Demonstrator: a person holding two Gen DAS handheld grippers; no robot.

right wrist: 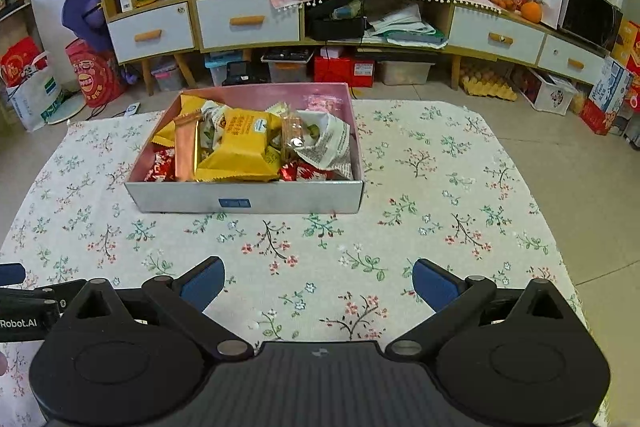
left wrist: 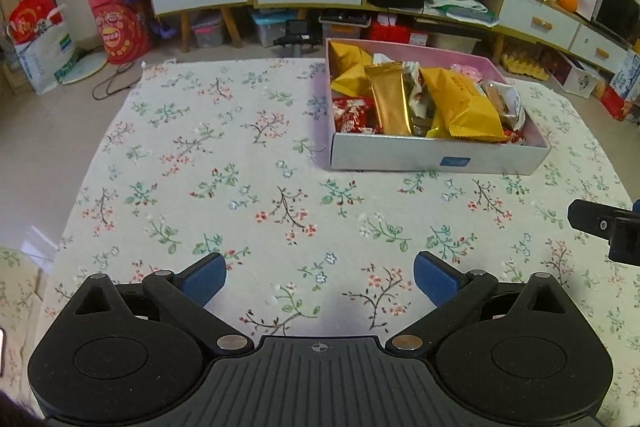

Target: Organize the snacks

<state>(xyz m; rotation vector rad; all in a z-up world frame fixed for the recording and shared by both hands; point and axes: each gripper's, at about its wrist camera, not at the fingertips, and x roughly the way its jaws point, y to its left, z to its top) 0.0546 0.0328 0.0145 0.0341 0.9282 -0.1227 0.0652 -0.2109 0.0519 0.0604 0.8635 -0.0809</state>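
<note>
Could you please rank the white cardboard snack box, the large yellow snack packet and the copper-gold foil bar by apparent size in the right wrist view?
1. White cardboard snack box, clearly largest.
2. Large yellow snack packet.
3. Copper-gold foil bar, narrowest; partly overlapped by the packet, so its full size is unsure.

A matt cotton-like floral tablecloth (right wrist: 440, 187) fills the lower frame. At centre, the smooth grey-and-pink cardboard box (right wrist: 244, 197) holds glossy yellow plastic snack packets (right wrist: 240, 147) and a shiny gold foil wrapper (left wrist: 390, 99). Matt black plastic gripper (right wrist: 318, 285) has blue rubbery pads (right wrist: 434, 285).
</note>
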